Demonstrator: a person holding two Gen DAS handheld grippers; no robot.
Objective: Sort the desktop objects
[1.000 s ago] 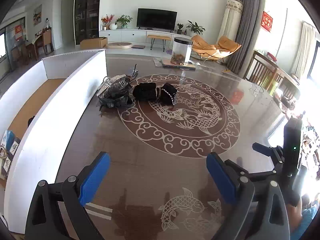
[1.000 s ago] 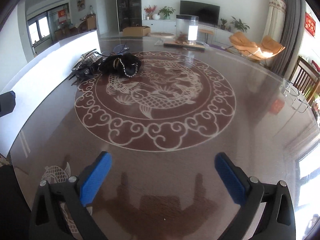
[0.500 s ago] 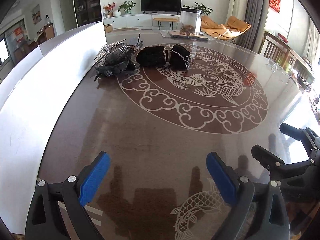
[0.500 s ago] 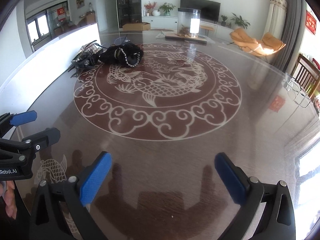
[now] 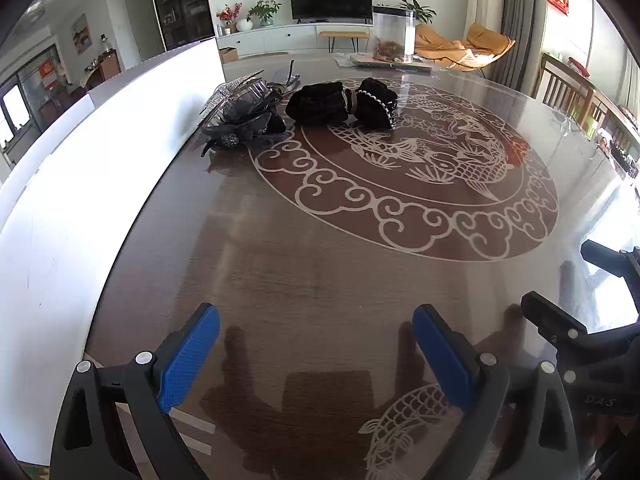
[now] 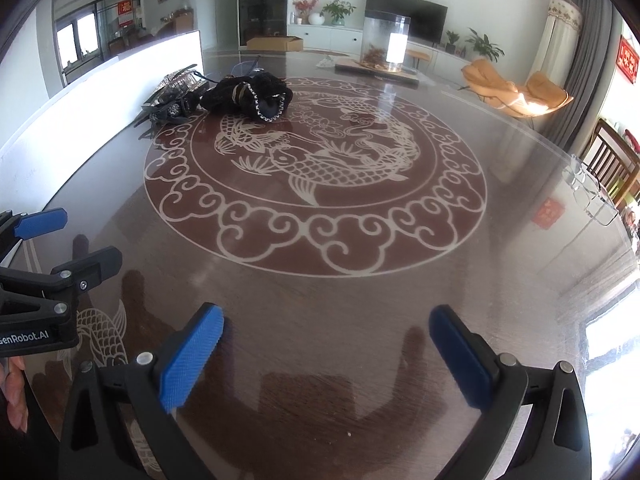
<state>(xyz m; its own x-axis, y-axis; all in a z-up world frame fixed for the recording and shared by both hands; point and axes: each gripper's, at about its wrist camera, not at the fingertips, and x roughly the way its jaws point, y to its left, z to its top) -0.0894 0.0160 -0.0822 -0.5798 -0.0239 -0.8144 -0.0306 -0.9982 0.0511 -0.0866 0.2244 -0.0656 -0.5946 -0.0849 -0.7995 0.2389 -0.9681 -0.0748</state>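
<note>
A black velvet bow with a pearl trim [image 5: 344, 104] [image 6: 256, 96] lies at the far left of the round dark table [image 5: 320, 264]. Beside it on the left sits a heap of black and silver hair accessories [image 5: 244, 116] [image 6: 174, 98]. My left gripper [image 5: 316, 352] is open and empty, low over the table's near edge. My right gripper [image 6: 326, 356] is open and empty, also near the front edge, far from the objects. Each gripper shows at the edge of the other's view.
A white box wall [image 5: 80, 184] runs along the table's left side. A clear jar on a tray [image 6: 384, 46] stands at the far edge. A pair of glasses [image 6: 592, 192] lies at the right rim. Chairs stand beyond the table on the right.
Both grippers have come lower and nearer to the table. The left gripper's view has swung from the box toward the accessories. The left gripper has come into the right wrist view.
</note>
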